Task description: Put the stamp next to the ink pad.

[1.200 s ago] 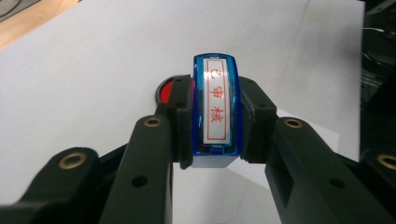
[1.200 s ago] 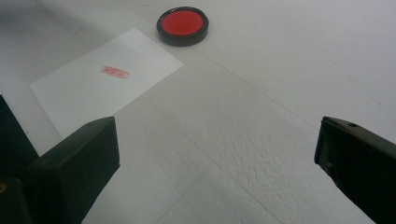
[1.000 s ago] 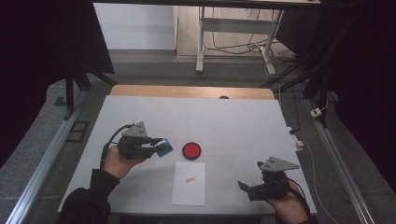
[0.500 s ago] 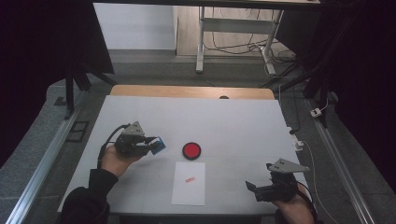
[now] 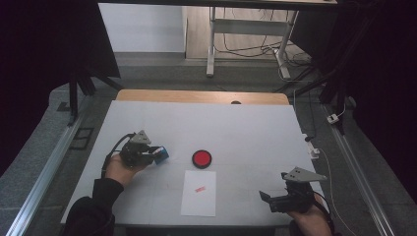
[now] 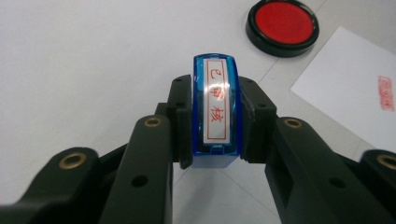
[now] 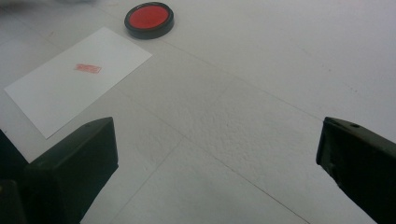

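My left gripper [image 5: 158,155] is shut on a blue stamp [image 6: 216,109] [image 5: 161,155] with red characters on its white label; it hangs low over the table's left side, left of the red ink pad [image 5: 201,158] [image 6: 282,24] [image 7: 149,19]. A white sheet [image 5: 198,192] [image 7: 74,77] with a small red stamp mark [image 5: 199,189] [image 7: 88,68] [image 6: 385,92] lies just in front of the pad. My right gripper [image 5: 266,197] [image 7: 217,154] rests near the front right corner, jaws wide apart with nothing between them.
The white table [image 5: 246,132] has a wooden strip [image 5: 201,97] along its far edge. Metal rails [image 5: 46,167] run along both sides. A desk frame with cables [image 5: 246,39] stands beyond the table. A small white connector [image 5: 313,151] lies at the right edge.
My left gripper has sunk toward the table with the blue stamp still held. My right gripper drew slightly back toward the front edge.
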Demonstrator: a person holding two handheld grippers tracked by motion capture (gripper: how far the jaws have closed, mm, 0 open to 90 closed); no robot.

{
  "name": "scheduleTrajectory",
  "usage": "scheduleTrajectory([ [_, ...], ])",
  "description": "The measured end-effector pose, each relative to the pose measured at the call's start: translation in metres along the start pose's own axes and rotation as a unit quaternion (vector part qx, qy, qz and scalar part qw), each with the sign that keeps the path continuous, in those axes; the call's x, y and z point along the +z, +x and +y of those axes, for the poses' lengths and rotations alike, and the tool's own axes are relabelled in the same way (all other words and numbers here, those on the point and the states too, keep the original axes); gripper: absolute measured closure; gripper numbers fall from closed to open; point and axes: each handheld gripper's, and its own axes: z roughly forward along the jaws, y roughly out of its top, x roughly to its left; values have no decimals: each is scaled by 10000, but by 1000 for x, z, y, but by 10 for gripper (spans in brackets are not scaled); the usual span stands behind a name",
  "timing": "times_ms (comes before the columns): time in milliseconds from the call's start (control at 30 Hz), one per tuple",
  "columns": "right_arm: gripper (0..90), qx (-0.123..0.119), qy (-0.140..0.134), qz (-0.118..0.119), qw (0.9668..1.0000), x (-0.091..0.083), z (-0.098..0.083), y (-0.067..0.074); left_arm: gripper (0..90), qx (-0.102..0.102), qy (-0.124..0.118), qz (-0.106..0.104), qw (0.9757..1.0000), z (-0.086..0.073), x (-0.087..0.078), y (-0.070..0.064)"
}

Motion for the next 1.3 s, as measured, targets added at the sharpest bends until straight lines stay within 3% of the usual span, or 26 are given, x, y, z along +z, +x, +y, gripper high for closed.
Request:
scheduleTrajectory([
  [433, 0, -19, 48, 27, 10000, 1, 0, 0, 695, 7, 372, 48, 9993, -3, 10, 1],
  [633, 0, -30, 60, 46, 10000, 1, 0, 0, 682, -54, 398, 13, 9992, -3, 11, 1],
  [1167, 0, -58, 93, 98, 9999, 2, 1, 1, 379, -278, 265, -130, 9992, 0, 4, -2],
  [1300, 0, -47, 119, 115, 9999, 2, 1, 0, 320, -210, 252, -73, 9994, 1, 0, -5],
])
